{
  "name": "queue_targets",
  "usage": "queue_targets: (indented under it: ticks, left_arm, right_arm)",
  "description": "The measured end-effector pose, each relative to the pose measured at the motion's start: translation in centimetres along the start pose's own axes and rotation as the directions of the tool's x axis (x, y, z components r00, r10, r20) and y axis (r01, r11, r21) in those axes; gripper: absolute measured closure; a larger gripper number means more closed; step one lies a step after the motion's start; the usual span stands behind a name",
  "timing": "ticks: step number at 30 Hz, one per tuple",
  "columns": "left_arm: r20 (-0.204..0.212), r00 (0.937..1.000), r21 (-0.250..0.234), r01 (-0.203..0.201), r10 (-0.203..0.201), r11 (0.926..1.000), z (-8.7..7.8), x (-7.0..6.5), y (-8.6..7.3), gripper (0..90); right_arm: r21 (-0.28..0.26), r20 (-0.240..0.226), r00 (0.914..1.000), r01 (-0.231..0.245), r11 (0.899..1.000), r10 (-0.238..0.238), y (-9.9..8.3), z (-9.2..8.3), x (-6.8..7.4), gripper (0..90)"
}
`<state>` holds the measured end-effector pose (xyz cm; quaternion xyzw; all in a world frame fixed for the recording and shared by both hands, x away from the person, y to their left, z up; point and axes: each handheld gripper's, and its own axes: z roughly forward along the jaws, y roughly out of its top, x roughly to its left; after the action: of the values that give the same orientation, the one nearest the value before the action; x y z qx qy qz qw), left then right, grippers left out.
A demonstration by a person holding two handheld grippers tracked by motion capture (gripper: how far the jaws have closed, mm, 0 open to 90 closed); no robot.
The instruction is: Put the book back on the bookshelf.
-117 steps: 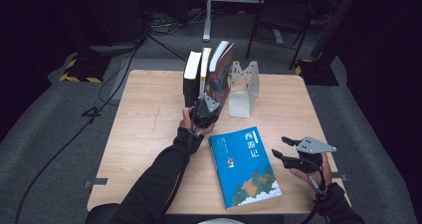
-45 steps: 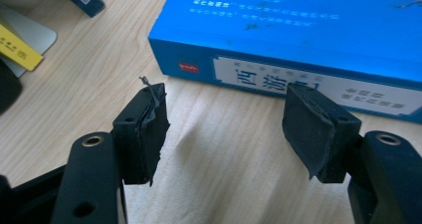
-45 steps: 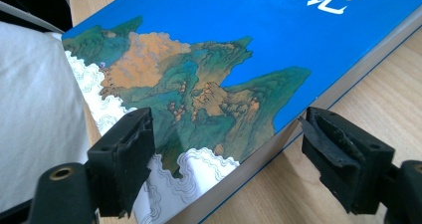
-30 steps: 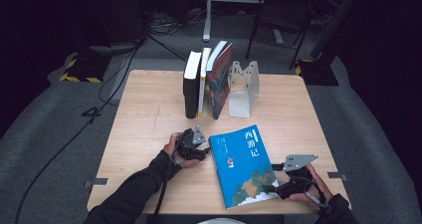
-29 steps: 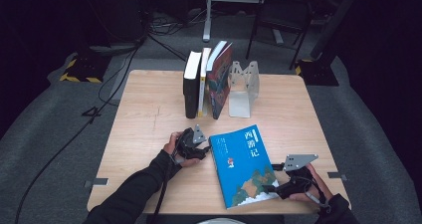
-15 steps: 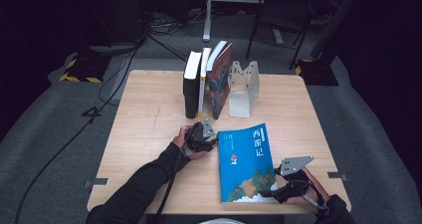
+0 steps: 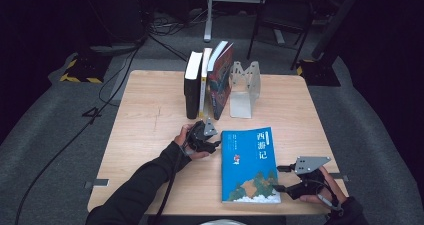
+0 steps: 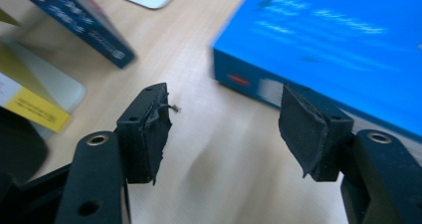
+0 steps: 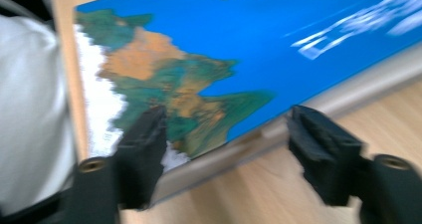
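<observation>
A blue book (image 7: 250, 165) with a landscape picture on its cover lies flat on the wooden table (image 7: 150, 115), squared to the front edge. My left gripper (image 7: 216, 144) sits at the book's upper left corner. In the left gripper view its jaws have just been opening and the left gripper (image 8: 224, 124) has only bare table between them, the blue book (image 8: 323, 45) just beyond the right jaw. My right gripper (image 7: 276, 178) points at the book's lower right edge. Its jaws have just been closing, and the right gripper (image 9: 226, 139) straddles the blue book's (image 9: 224, 40) page edge without pressing.
Three upright books (image 7: 205, 82) lean together at the back of the table beside a metal bookend (image 7: 245, 87). The left gripper view shows a dark blue book's foot (image 8: 84, 20) and a yellow-labelled one (image 8: 30, 104). Chairs and cables stand beyond the far edge.
The blue book has swung from a tilt to lie square. My left gripper moved right and farther back to its upper left corner. The right gripper shifted slightly at the lower right edge.
</observation>
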<state>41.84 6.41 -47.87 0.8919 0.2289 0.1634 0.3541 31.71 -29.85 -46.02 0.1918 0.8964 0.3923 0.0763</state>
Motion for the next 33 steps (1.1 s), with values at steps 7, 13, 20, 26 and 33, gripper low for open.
queue_targets:
  ticks: [7,13,20,26,33]
  left_arm:
    - [0.055,0.9957,0.061,-0.078,0.075,0.9951,-1.8,-3.4,-2.1,34.1]
    - [0.103,0.994,0.086,-0.046,0.037,0.9952,-2.7,-4.2,-3.8,33.1]
    - [0.121,0.9922,0.073,-0.038,0.029,0.9966,-2.7,-4.2,-4.1,30.4]
    - [0.146,0.9893,0.049,-0.001,-0.006,0.9988,-1.8,-3.5,-3.8,30.1]
    - [0.174,0.9845,0.019,0.017,-0.02,0.9997,-1.0,-3.2,-3.6,30.1]
  right_arm:
    - [-0.07,0.013,0.9868,-0.16,0.985,0.161,-0.3,-0.3,-1.5,33.8]
    - [0.022,-0.034,0.9815,-0.188,0.982,0.189,0.0,2.3,-1.4,22.8]
    - [0.061,-0.084,0.9558,-0.277,0.959,0.282,-0.2,3.3,-2.7,13.0]
    - [0.075,-0.071,0.9649,-0.248,0.966,0.253,0.5,4.0,-3.0,9.2]
    - [0.037,0.01,0.9876,-0.157,0.987,0.157,1.2,3.2,-2.1,24.7]
